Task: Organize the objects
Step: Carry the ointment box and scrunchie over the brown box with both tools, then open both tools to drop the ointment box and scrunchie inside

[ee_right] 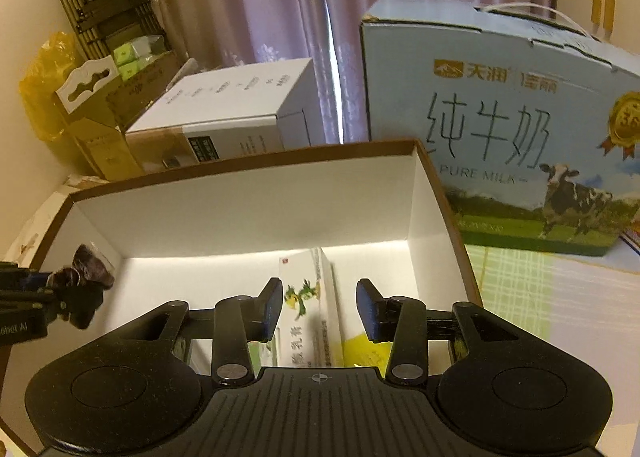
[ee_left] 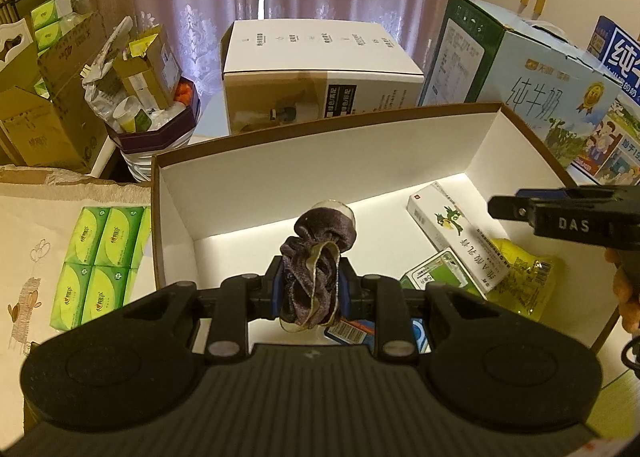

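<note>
My left gripper [ee_left: 310,289] is shut on a dark purple scrunchie [ee_left: 316,253] with a gold trim, and holds it above the open white box [ee_left: 320,161]. The scrunchie also shows at the left in the right wrist view [ee_right: 86,273]. My right gripper [ee_right: 318,307] is open and empty, over the box's right half; it shows at the right in the left wrist view [ee_left: 560,217]. Inside the box lie a white medicine carton with a green dragon [ee_left: 460,233], a small green-and-white packet [ee_left: 440,273] and a yellow bag [ee_left: 528,277]. The carton lies below my right gripper [ee_right: 308,297].
A pack of green tissue packets [ee_left: 100,265] lies on the cloth left of the box. A white carton [ee_left: 320,69] stands behind the box, a blue milk carton [ee_right: 512,129] to its right. Cardboard boxes and a cluttered tub [ee_left: 152,113] stand at the back left.
</note>
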